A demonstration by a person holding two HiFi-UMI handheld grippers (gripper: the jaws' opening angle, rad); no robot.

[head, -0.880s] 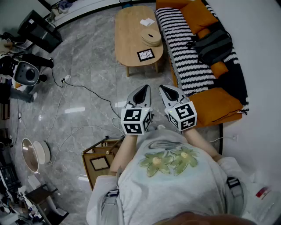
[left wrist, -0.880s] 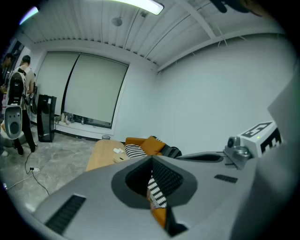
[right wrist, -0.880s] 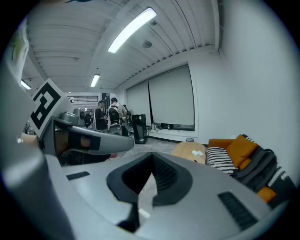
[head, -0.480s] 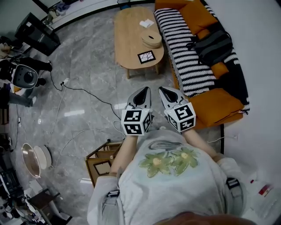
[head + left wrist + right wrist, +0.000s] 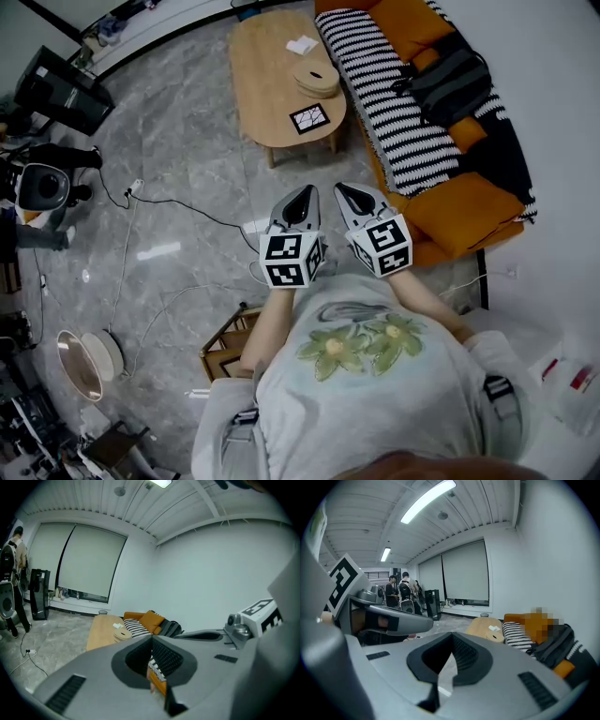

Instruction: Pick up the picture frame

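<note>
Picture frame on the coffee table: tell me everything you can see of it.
The picture frame is small and roughly square, with a thin black border around a white panel crossed by dark lines; its material cannot be told. It lies flat, face up and slightly askew, at the near end of the oval light-wood coffee table, close to the edge facing the sofa. Only the tabletop touches it; the round wooden pieces sit apart, further along.

Desk (image 5: 267, 80): pale wood. Picture frame (image 5: 310, 118) on desk: black border, white face with dark lines. Right of desk: sofa (image 5: 469, 211) orange, throw (image 5: 394, 103) black-and-white stripes, bag (image 5: 450, 80) dark grey. Floor (image 5: 187, 169) left of desk: grey marble veining.
</note>
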